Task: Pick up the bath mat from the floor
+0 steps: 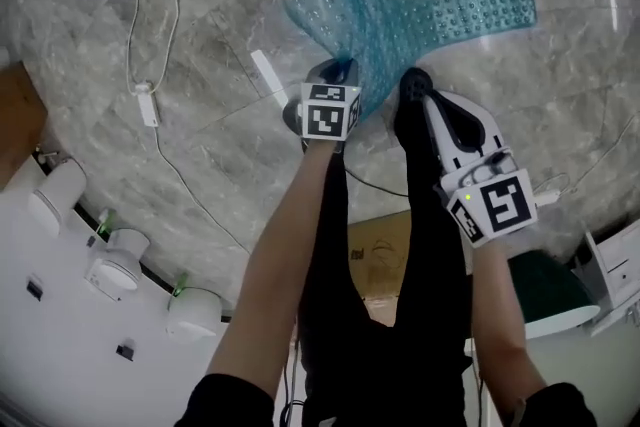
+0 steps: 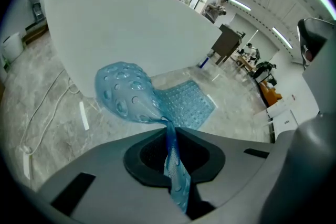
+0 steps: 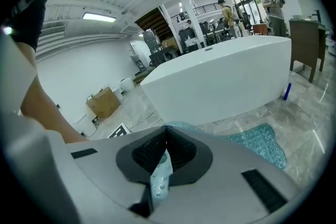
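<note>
The left tool (image 1: 338, 73) is pressed together on the near edge of the bath mat (image 1: 430, 0). The right tool (image 1: 414, 85), just beside it at 3 o'clock, pinches the same edge. The rest of the mat extends toward 1 o'clock over the floor (image 1: 200, 145).
</note>
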